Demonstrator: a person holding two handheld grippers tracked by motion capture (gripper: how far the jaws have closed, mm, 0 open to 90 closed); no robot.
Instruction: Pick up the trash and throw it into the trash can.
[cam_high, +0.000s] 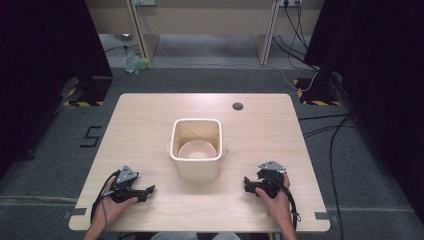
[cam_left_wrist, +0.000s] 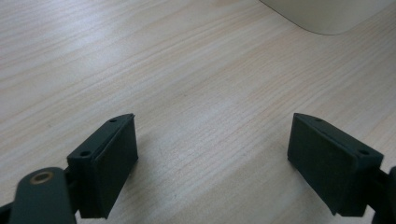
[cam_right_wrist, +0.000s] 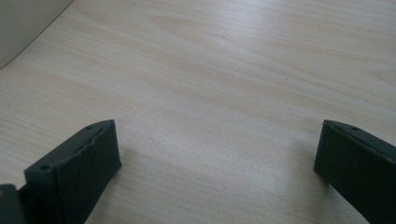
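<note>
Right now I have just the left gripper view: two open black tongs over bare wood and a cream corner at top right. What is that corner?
Observer: It belongs to a cream square bin standing at the middle of the table.
Reviewer: Anything inside it?
Observer: A pale round bowl sits on its bottom.
Reviewer: And the other hand?
Observer: The right gripper rests near the table's front edge, right of the bin, its tongs open and holding nothing, as its own view shows.
Reviewer: Which way do the two point?
Observer: The left gripper and the right one both point inward, toward each other.
</note>
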